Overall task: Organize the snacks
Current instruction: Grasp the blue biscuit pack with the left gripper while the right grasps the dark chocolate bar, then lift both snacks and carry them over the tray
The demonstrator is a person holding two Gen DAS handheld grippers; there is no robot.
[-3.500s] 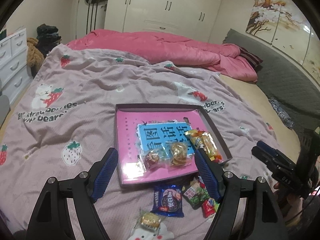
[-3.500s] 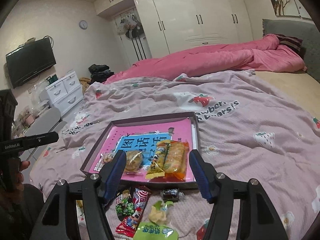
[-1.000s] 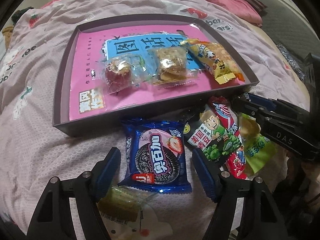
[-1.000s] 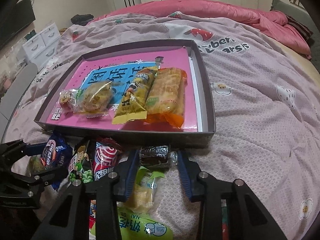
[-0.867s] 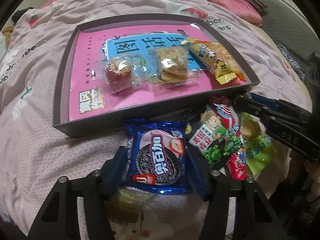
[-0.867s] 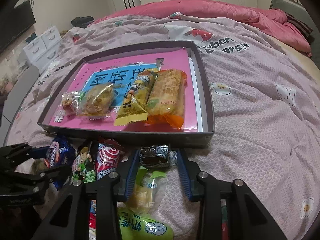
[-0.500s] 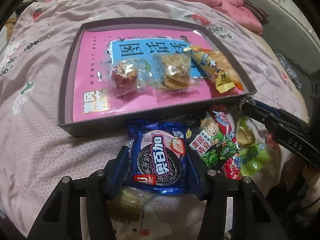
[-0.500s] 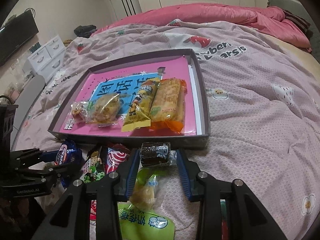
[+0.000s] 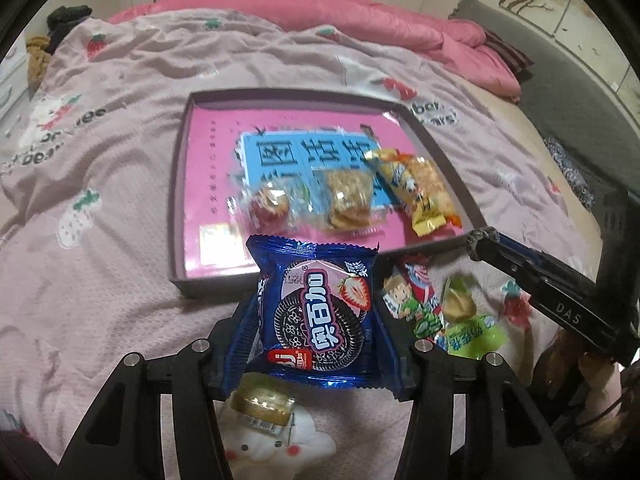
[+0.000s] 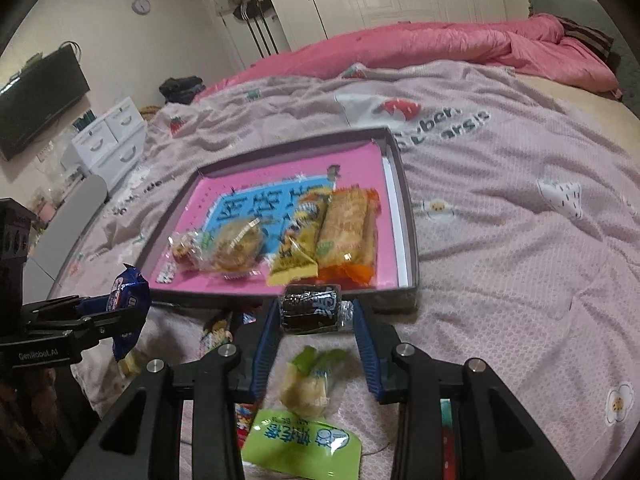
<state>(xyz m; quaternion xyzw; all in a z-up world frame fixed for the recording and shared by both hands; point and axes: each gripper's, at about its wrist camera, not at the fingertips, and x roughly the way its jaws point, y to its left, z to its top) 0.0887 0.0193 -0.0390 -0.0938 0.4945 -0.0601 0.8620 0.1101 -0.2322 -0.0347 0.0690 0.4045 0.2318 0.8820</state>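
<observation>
A shallow dark box (image 9: 180,184) with a pink lining lies on the bed and holds several wrapped snacks (image 9: 344,200); it also shows in the right wrist view (image 10: 410,240). My left gripper (image 9: 314,328) is shut on a blue Oreo packet (image 9: 316,312) and holds it lifted just before the box's near wall. My right gripper (image 10: 314,316) is shut on a small dark wrapped cake (image 10: 312,308), lifted near the box's front right corner. The Oreo packet (image 10: 128,300) shows at the left of the right wrist view.
Loose snacks lie on the pink strawberry bedspread before the box: a green pea packet (image 9: 408,304), a lime-green packet (image 10: 300,448), a clear-wrapped sweet (image 10: 308,384) and a gold-wrapped one (image 9: 260,400). A pink quilt (image 9: 320,12) lies behind. White drawers (image 10: 108,140) stand left.
Both grippers closed on their snacks and lifted them off the bedspread. The Oreo packet and the dark cake now hang above the bed near the box's front wall.
</observation>
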